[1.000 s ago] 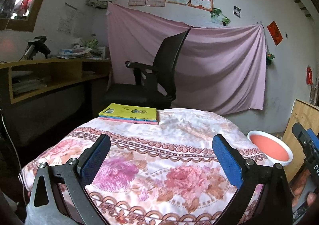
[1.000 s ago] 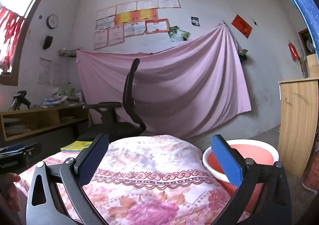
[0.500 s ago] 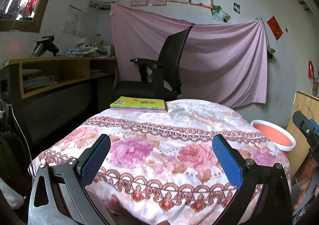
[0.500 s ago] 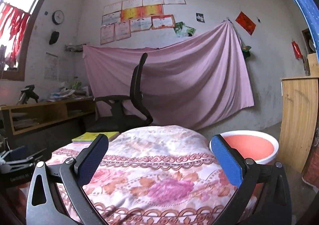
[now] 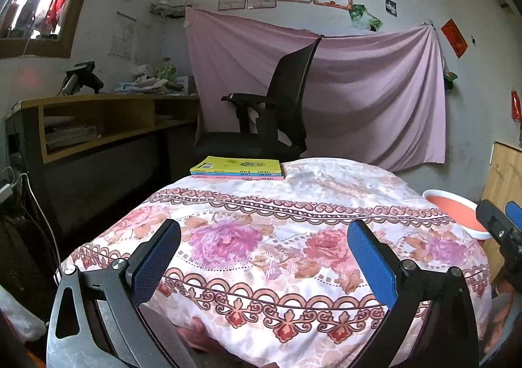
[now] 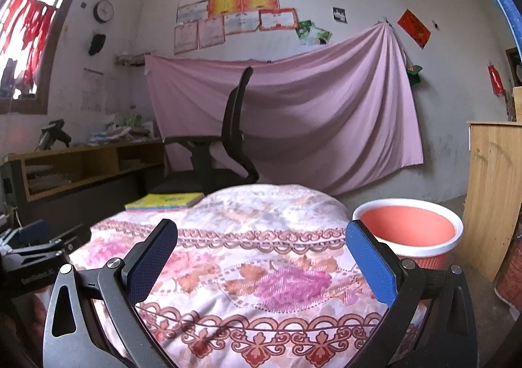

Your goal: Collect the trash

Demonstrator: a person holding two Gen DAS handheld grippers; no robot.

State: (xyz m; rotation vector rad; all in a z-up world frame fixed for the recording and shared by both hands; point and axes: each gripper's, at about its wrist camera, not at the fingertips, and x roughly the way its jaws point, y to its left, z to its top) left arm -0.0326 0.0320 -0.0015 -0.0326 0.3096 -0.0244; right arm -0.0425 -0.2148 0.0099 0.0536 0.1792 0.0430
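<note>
Oddly, no trash shows anywhere on the worktop [image 5: 326,192], which is draped in a flowered cloth [image 5: 228,237]; its only load is a small stack of books [image 5: 236,168] at the far edge, by the black office chair [image 5: 277,113]. The left hand-held gripper [image 5: 262,257] hovers at the near edge with its jaws spread wide and nothing between the blue pads [image 5: 156,257]. The right hand-held gripper [image 6: 261,257] is likewise wide apart and empty, with the red bin [image 6: 407,231] standing on the floor just beside the worktop, off its right pad. From here I judge the clearing is done or nearly so. Had a scrap remained, I would expect it light, soft and crushable, best pinched across its bulkiest fold. The cloth itself looks loose, so a low pinch might drag it.
</note>
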